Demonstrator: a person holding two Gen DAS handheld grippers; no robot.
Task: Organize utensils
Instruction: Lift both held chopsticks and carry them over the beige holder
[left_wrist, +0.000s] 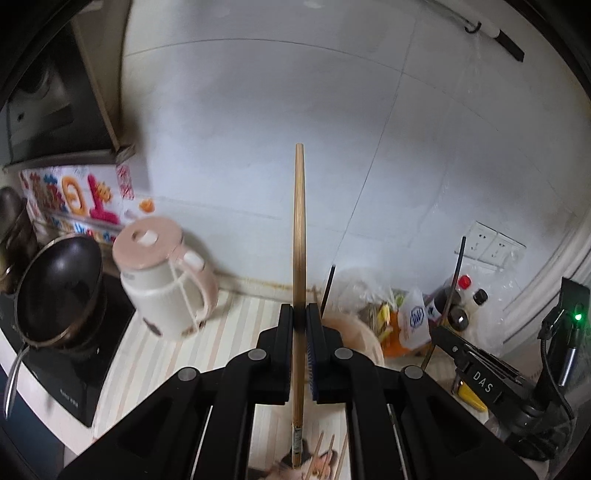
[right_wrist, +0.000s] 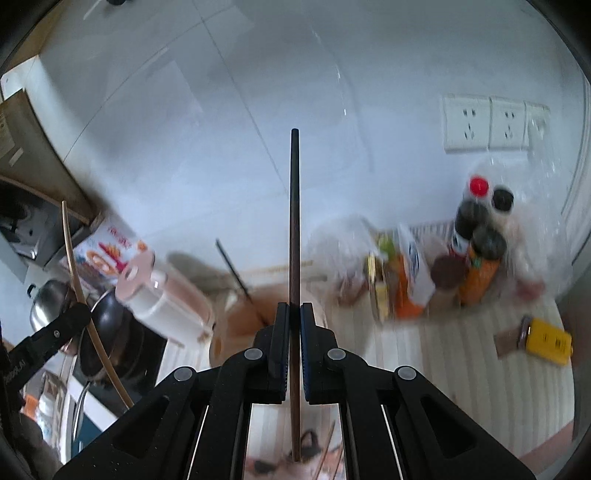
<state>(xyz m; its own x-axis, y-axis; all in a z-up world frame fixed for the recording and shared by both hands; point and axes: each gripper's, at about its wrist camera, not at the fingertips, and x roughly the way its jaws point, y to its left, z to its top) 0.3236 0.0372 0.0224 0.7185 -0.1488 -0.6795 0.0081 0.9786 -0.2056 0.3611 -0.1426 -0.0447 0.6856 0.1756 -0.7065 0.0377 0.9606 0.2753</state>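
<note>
My left gripper (left_wrist: 300, 312) is shut on a light wooden chopstick (left_wrist: 299, 229), held upright above the striped counter. My right gripper (right_wrist: 294, 310) is shut on a dark chopstick (right_wrist: 294, 206), also upright. In the left wrist view the right gripper (left_wrist: 448, 334) shows at the right with its dark chopstick (left_wrist: 456, 273). In the right wrist view the left gripper (right_wrist: 79, 314) shows at the left with its wooden chopstick (right_wrist: 74, 266). A beige utensil holder (right_wrist: 240, 325) with one dark chopstick (right_wrist: 236, 275) in it stands ahead. More chopsticks (left_wrist: 325, 454) lie below.
A pink kettle (left_wrist: 166, 280) and a black wok (left_wrist: 59, 291) on a cooktop stand at the left. Sauce bottles (right_wrist: 476, 236) and snack bags (right_wrist: 402, 273) crowd the back right corner under wall sockets (right_wrist: 487, 123). A yellow object (right_wrist: 546, 341) lies on the counter at the right.
</note>
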